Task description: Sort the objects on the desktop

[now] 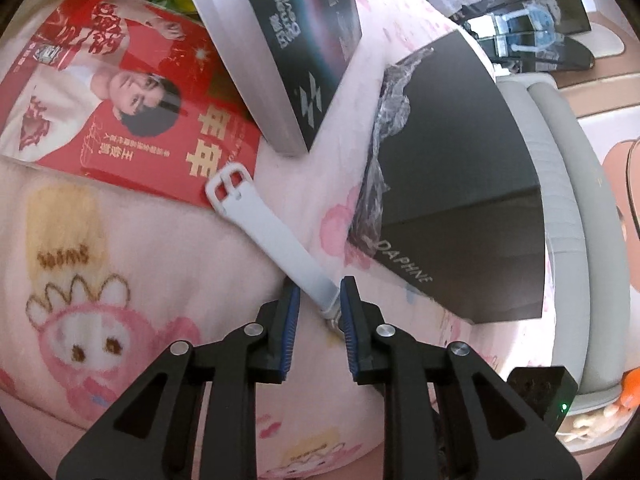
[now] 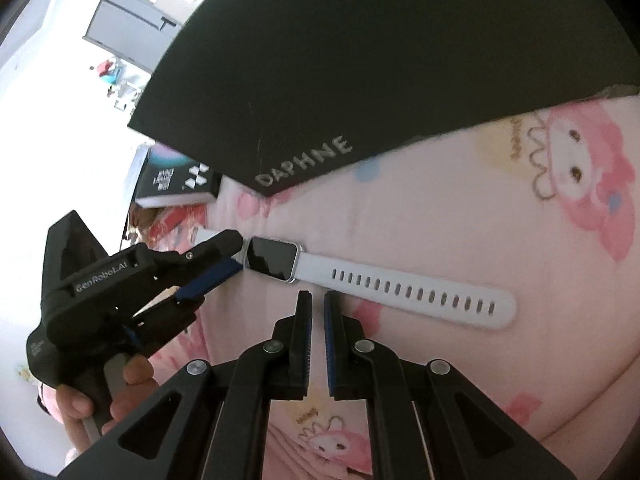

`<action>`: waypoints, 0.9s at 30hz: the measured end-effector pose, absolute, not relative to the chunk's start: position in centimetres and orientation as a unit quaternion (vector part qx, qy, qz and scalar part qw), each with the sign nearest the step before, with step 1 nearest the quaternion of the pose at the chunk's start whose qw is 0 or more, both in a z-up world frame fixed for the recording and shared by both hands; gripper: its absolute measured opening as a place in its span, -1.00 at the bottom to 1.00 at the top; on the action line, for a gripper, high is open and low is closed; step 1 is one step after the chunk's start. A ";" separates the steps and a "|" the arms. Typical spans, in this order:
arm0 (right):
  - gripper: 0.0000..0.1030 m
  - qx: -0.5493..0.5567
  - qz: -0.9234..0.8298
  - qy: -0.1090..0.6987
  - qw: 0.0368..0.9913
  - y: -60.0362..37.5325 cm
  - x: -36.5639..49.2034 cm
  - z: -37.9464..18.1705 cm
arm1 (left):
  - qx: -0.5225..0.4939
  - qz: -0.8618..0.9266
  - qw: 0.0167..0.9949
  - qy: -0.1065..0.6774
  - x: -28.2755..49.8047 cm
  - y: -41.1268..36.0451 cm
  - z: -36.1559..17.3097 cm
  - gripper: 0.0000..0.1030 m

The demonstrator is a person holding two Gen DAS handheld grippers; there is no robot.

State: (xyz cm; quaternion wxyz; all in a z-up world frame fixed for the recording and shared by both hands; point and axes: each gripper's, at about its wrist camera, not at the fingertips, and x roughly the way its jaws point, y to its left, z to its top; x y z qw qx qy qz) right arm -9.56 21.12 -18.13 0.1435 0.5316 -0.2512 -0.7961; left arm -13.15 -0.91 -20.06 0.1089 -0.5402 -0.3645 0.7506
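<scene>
A white smartwatch lies flat on the pink cartoon blanket. Its buckle strap runs up-left in the left wrist view; its black face and holed strap show in the right wrist view. My left gripper straddles the strap right beside the watch case, jaws a strap-width apart; it also shows from the side in the right wrist view, tips at the watch's left end. My right gripper is nearly shut and empty, hovering just in front of the watch.
A black DAPHNE box lies beside the watch with crumpled clear plastic along its edge. A red magazine and a black-and-white box lie beyond. A grey cushion edge is at right.
</scene>
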 end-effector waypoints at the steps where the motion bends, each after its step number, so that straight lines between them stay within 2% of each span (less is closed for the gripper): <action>1: -0.91 0.525 -0.802 -0.249 0.137 21.3 -9.5 -17.9 | -0.539 0.755 0.107 -0.358 -13.1 -0.9 -19.9 -0.73; 6: -0.90 0.508 -0.812 -0.259 0.129 22.1 -9.6 -17.6 | -0.530 0.781 0.117 -0.310 -12.4 0.5 -18.5 -0.92; 11: -0.89 0.504 -0.814 -0.267 0.111 22.4 -9.8 -17.6 | -0.557 0.762 0.125 -0.305 -10.9 0.5 -18.8 -0.91; 14: -0.82 0.499 -0.819 -0.270 0.092 23.3 -9.6 -17.3 | -0.561 0.750 0.118 -0.330 -11.1 0.1 -18.8 -0.86; 16: -0.76 0.499 -0.818 -0.274 0.083 23.7 -9.6 -17.3 | -0.556 0.749 0.109 -0.344 -11.8 -0.6 -18.9 -0.71; 18: -0.75 0.502 -0.816 -0.276 0.076 23.8 -9.7 -17.5 | -0.551 0.748 0.104 -0.355 -11.8 -1.1 -18.9 -0.65; 22: -0.70 0.502 -0.816 -0.279 0.067 24.0 -9.8 -17.7 | -0.542 0.752 0.088 -0.365 -12.1 -2.9 -18.8 -0.65; 25: -0.58 0.497 -0.816 -0.289 0.063 24.3 -9.9 -17.8 | -0.530 0.754 0.079 -0.380 -12.3 -3.8 -18.7 -0.64; 27: -0.54 0.483 -0.817 -0.312 0.049 25.3 -9.9 -17.8 | -0.521 0.756 0.072 -0.390 -12.5 -4.3 -18.7 -0.57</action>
